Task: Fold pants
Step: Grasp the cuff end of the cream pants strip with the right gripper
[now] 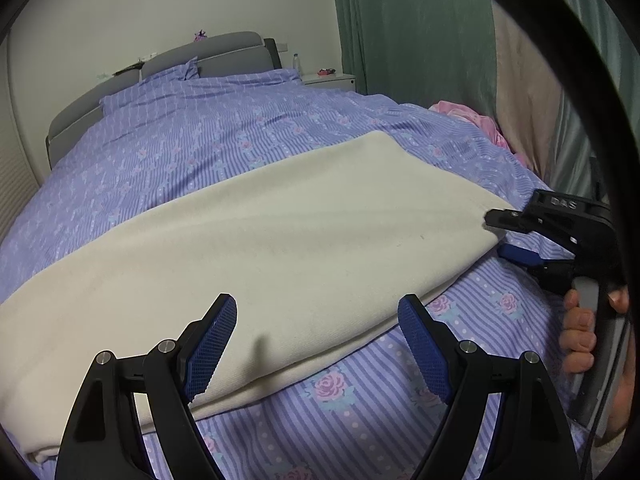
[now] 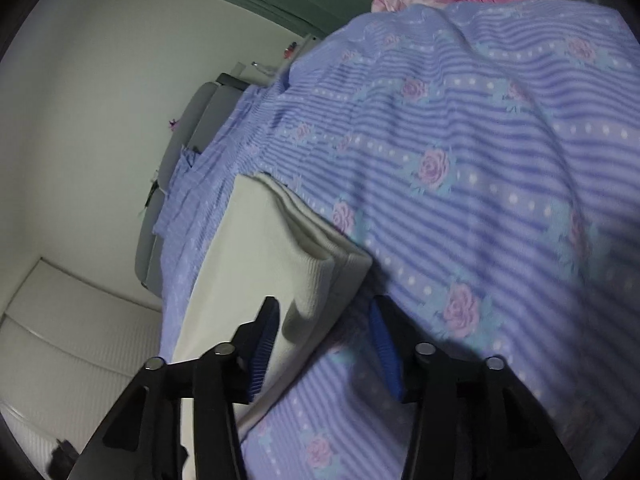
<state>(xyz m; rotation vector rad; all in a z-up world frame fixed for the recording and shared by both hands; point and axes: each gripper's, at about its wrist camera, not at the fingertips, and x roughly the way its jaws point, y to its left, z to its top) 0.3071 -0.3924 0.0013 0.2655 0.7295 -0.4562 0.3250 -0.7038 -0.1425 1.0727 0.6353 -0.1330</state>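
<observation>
Closest to my left lens are the two blue pads (image 1: pixel 212 344) of the left gripper (image 1: pixel 318 338), standing wide apart with nothing clamped between them. They straddle the near long edge of the cream pants (image 1: pixel 256 240), and I cannot tell if either pad touches the cloth.

The pants lie folded lengthwise into one long band, running across the bed from the lower left of my left view up to the right. They rest flat on the purple striped duvet (image 1: pixel 192 140) with its pink rose print.

At the far right end of that band sits my right gripper (image 1: pixel 500 238), rolled onto its side so that one black finger lies over the top of the cloth and the blue-padded one sits lower, against the duvet. From the right wrist view the ribbed cuff end of the pants (image 2: pixel 308 272) pokes in between the right gripper (image 2: pixel 324 350) fingers. The jaws are partly open, with a gap visible on either side of the cuff, so I see no grip on it. A hand (image 1: pixel 580 332) wraps the handle at the right edge of my left view.

Further out, a pink garment (image 1: pixel 472 116) is heaped at the bed's right side, a grey headboard (image 1: pixel 224 50) stands against the pale wall, a white nightstand (image 1: pixel 332 79) sits beside it, and green curtains (image 1: pixel 400 28) hang on the right.
</observation>
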